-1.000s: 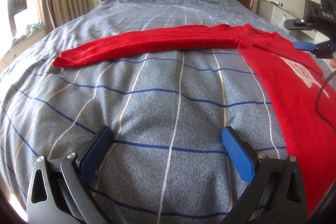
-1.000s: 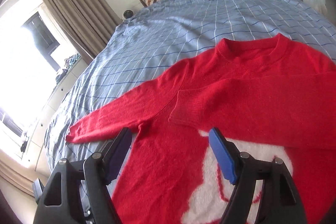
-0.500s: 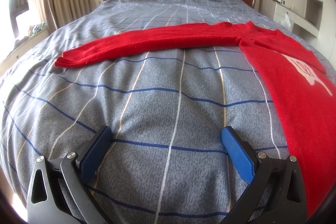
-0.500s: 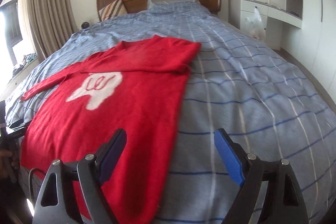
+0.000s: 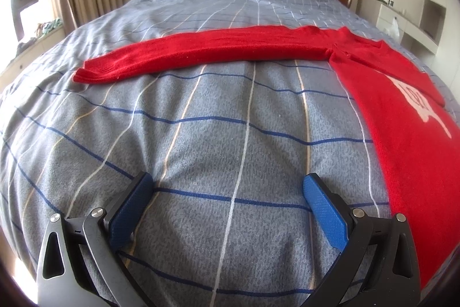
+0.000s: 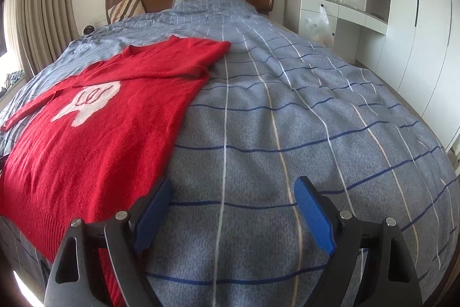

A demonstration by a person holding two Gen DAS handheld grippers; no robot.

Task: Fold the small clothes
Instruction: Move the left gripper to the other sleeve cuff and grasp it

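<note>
Red sweater (image 6: 95,140) lies left of the wide-open right gripper (image 6: 233,209).

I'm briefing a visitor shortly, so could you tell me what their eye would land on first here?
The bright red sweater lies flat on the blue checked bedspread, with one sleeve folded across its chest and the other sleeve stretched straight out sideways. In the foreground, the open left tool and right tool hover empty over bare bedspread.

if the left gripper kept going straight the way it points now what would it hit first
Most likely the bare checked bedcover: the open left gripper tilts down at it. The red sweater's outstretched sleeve lies farther up the bed, probably beyond that line.
</note>
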